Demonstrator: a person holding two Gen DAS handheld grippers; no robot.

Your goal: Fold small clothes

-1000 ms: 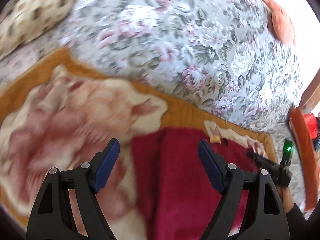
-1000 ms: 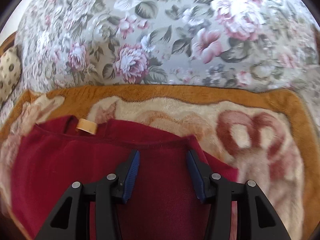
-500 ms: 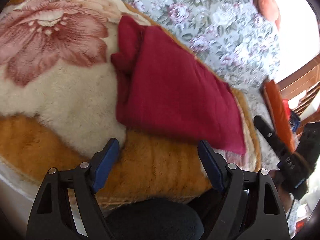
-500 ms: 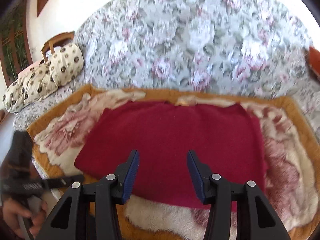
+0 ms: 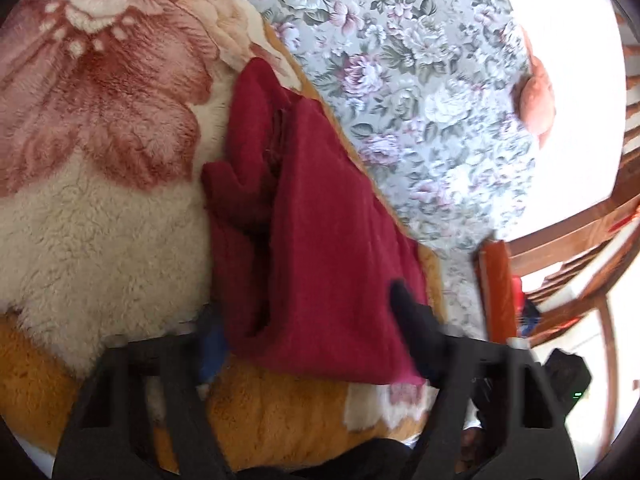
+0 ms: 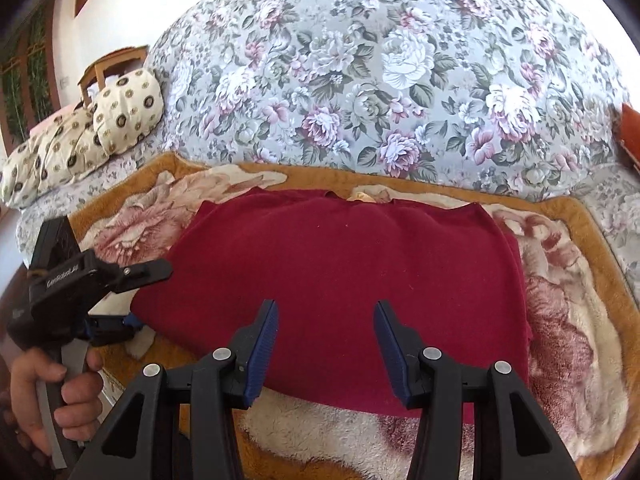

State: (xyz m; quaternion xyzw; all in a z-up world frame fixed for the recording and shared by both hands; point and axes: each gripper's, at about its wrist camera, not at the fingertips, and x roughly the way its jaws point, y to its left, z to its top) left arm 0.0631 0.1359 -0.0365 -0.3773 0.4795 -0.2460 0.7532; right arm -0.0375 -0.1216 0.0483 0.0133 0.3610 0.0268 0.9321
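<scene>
Lower now, left gripper (image 5: pixel 312 344) jaws closing around red garment (image 6: pixel 344 280) corner (blurred).

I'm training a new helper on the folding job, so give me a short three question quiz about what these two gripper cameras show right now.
1. True or false: the red garment lies on the fleece blanket.
2. Which gripper has the garment's near corner between its closing jaws: A the left gripper, B the right gripper?
3. Fill in: the cream patterned cushions lie at the far ____ in the right wrist view.

Key
1. True.
2. A. The right gripper hangs open above the hem and grips nothing.
3. Left.
</scene>
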